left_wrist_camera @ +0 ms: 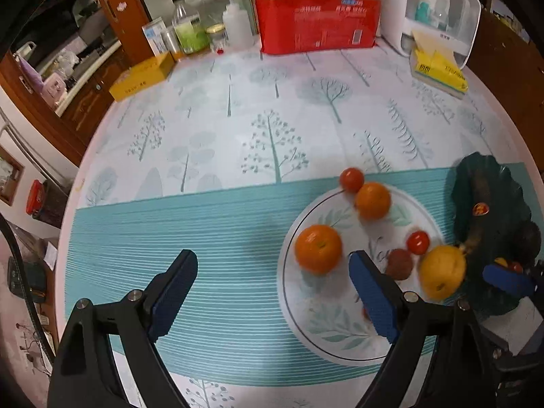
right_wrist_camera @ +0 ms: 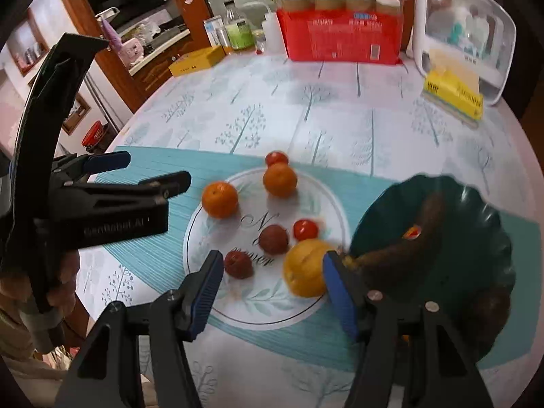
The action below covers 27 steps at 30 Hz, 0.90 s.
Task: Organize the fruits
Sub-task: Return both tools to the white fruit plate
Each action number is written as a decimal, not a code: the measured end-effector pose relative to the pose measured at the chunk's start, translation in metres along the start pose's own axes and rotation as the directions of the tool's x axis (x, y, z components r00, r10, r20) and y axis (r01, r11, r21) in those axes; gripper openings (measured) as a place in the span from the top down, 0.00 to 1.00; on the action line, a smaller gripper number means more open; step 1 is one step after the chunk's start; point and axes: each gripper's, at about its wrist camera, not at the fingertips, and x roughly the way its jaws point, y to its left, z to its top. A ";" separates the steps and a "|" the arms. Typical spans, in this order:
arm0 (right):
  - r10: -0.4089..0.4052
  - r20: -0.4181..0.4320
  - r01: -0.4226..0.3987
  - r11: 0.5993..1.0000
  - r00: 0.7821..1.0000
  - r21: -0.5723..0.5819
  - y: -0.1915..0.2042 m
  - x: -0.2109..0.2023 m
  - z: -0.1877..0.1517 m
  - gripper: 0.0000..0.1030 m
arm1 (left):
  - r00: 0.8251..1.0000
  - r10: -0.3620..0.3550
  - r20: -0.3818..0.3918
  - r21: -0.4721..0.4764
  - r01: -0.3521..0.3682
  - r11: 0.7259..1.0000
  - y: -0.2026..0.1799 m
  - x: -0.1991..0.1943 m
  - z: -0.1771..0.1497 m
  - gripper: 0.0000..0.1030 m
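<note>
On the teal placemat (right_wrist_camera: 142, 255) sit the white plate (right_wrist_camera: 204, 292) of fruit and dark green dish (right_wrist_camera: 476, 204), whose brown banana (right_wrist_camera: 425, 234) only the right wrist view shows clearly, while left gripper (left_wrist_camera: 272, 292) and right gripper (right_wrist_camera: 272, 289) hover spread wide, holding nothing.

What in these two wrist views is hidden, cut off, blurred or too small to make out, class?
- Dark fruit in the green dish: right view, motion blur; kind unclear beyond a stickered banana.
- Red item: left view, mostly hidden behind the left tool's finger.
- Red pack print: both views, too small.
- Right tool: in the left view only one fingertip shows, cut off by the edge.
</note>
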 end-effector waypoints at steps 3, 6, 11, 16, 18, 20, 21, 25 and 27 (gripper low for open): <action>0.009 -0.015 -0.009 0.999 1.000 0.037 0.005 0.012 -0.008 0.41 | 0.999 -0.026 -0.027 0.002 0.026 1.000 0.006 0.015 -0.002 0.13; 0.020 -0.031 -0.018 0.998 0.999 0.068 0.010 0.026 -0.017 0.41 | 0.996 -0.082 -0.046 0.000 0.082 0.997 0.010 0.029 -0.004 0.13; 0.029 -0.035 -0.027 0.997 0.999 0.070 0.022 0.044 -0.022 0.41 | 0.988 -0.143 -0.054 0.022 0.145 0.989 0.004 0.048 0.000 0.15; 0.013 -0.043 -0.011 0.999 0.999 0.042 0.034 0.069 -0.026 0.41 | 0.981 -0.190 -0.045 0.055 0.192 0.980 -0.006 0.061 0.004 0.21; 0.000 -0.055 0.002 0.999 0.999 0.038 0.036 0.077 -0.027 0.42 | 0.979 -0.196 -0.056 0.066 0.200 0.978 -0.010 0.067 0.005 0.28; -0.008 -0.057 0.010 0.999 0.998 0.039 0.037 0.083 -0.029 0.44 | 0.975 -0.212 -0.071 0.071 0.217 0.974 -0.014 0.073 0.005 0.33; -0.016 -0.042 0.018 0.999 0.999 0.034 0.038 0.083 -0.029 0.45 | 0.973 -0.217 -0.075 0.070 0.222 0.973 -0.015 0.075 0.005 0.34; -0.063 -0.022 0.063 0.998 0.998 0.012 0.041 0.086 -0.029 0.50 | 0.970 -0.230 -0.078 0.072 0.236 0.969 -0.019 0.080 0.005 0.42; -0.080 -0.013 0.080 0.997 0.997 0.006 0.041 0.086 -0.028 0.55 | 0.967 -0.240 -0.082 0.078 0.246 0.966 -0.020 0.081 0.004 0.49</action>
